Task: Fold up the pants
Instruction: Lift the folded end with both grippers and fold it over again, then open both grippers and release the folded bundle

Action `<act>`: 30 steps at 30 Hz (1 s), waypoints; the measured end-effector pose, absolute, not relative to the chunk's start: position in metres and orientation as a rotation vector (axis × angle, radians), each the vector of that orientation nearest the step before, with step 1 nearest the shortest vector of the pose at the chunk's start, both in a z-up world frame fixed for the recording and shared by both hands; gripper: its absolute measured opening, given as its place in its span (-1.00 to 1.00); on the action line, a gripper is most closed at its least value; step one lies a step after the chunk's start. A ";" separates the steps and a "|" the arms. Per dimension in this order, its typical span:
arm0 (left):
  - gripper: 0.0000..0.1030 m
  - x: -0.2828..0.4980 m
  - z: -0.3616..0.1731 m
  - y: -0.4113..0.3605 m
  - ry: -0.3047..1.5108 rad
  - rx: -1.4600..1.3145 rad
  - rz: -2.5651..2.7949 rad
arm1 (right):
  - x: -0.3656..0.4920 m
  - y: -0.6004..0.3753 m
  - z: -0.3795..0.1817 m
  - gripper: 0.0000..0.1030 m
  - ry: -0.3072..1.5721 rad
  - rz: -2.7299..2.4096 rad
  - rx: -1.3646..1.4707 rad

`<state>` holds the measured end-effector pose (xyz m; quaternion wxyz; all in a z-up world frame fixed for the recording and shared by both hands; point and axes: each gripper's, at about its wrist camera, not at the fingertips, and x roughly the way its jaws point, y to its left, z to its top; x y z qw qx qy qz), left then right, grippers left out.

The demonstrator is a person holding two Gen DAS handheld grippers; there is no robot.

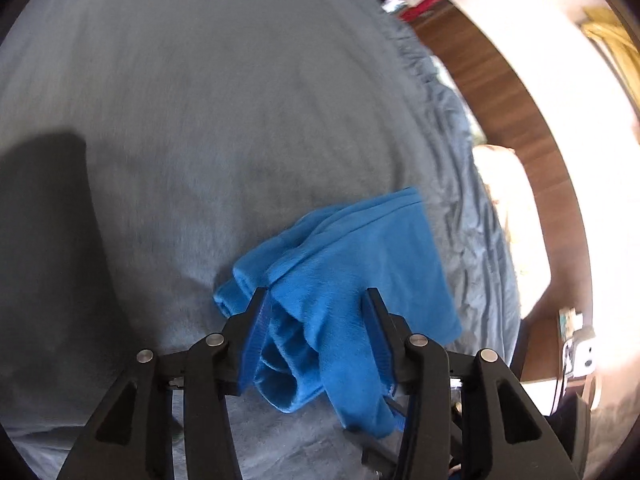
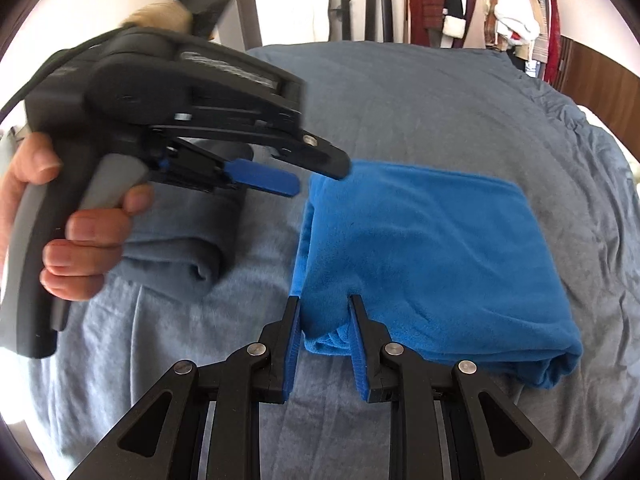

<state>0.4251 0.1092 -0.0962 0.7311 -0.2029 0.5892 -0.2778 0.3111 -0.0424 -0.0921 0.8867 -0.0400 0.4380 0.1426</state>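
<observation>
Two grippers work over one bundle of blue pants (image 2: pixel 432 264). The right gripper (image 2: pixel 325 304) has its jaws parted around the near left corner of the folded stack — the blue pads stand on either side of the fabric edge with some gap, not pinching it flat. The left gripper (image 2: pixel 316 176), seen from the right wrist view, hovers just at the far left corner of the same stack; its two fingers are spread apart, one blue-padded finger (image 2: pixel 264 178) pointing left of the cloth and the black tip touching or nearly touching the upper corner. A hand (image 2: pixel 76 232) grasps its grey trigger handle.

From the left wrist view, the left gripper (image 1: pixel 316 294) is likewise spread wide, with bunched blue fabric (image 1: pixel 344 280) lying between and below its fingers; whether the pads touch the cloth cannot be told.

The pants lie folded in a thick rectangle on a grey-blue bedspread (image 2: pixel 460 104), toward its right side. Just left of them sits a rolled fold of grey cloth (image 2: pixel 188 248). Beyond the bed hangs a rack of clothes (image 2: pixel 492 4), and a wooden headboard (image 1: pixel 500 92) runs along the bed's edge.
</observation>
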 end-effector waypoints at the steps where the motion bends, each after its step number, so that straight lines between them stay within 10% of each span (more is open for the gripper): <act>1: -0.13 0.426 -0.101 0.108 1.307 -0.470 -0.610 | 0.310 -0.042 -0.094 -0.52 0.914 0.300 -0.088; 5: -0.63 0.426 -0.104 0.104 1.298 -0.494 -0.602 | 0.310 -0.043 -0.098 -0.52 0.926 0.308 -0.090; 9: -0.68 0.420 -0.080 0.097 1.211 -0.437 -0.645 | 0.310 -0.041 -0.098 -0.52 0.920 0.318 -0.099; 23: -0.68 0.428 -0.110 0.102 1.253 -0.328 -0.479 | 0.322 -0.038 -0.089 -0.51 0.946 0.410 -0.014; 30: -0.24 0.404 -0.102 0.109 1.180 -0.340 -0.339 | 0.326 -0.095 -0.054 0.02 0.893 0.210 0.002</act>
